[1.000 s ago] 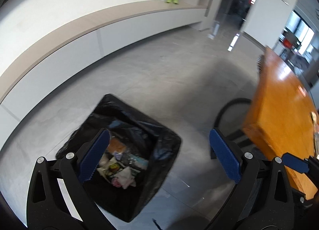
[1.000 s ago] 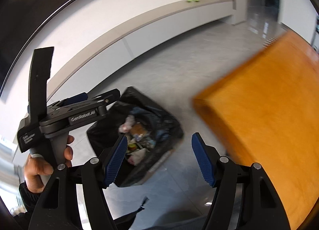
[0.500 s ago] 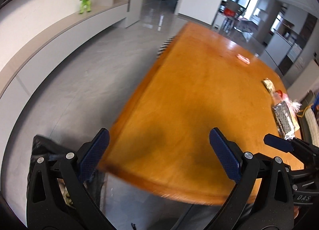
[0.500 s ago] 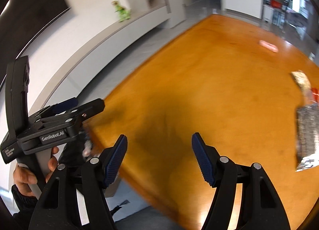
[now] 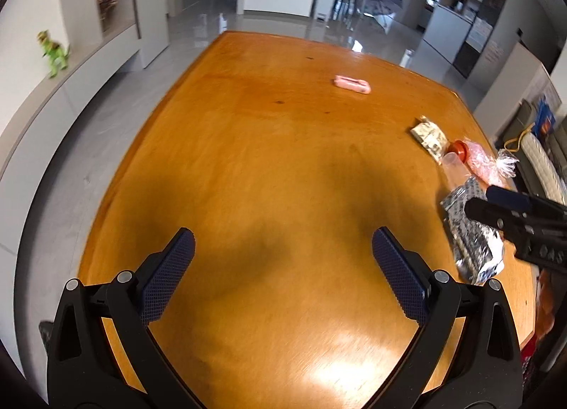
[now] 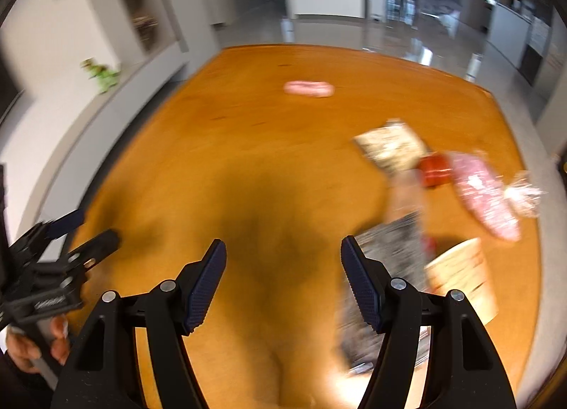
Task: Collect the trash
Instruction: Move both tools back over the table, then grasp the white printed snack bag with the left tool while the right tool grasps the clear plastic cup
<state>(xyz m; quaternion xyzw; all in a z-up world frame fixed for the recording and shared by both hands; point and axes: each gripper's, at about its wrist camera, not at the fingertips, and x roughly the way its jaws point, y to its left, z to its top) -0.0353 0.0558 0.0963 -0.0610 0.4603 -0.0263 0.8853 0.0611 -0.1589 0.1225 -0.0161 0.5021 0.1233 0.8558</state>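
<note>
I am holding both grippers over the worktop [image 5: 269, 168], left fingers [image 5: 166, 281] and right fingers [image 6: 207, 281] spread and empty; the silver wrapper [image 6: 393, 249], lengthwise away from me, is lying just beside my right gripper [image 6: 283, 281], the nearer one.

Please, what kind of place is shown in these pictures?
Probably an open-plan home or apartment: a large wooden table strewn with snack wrappers, a toy dinosaur on a wall ledge, and a kitchen-like area behind.
</note>
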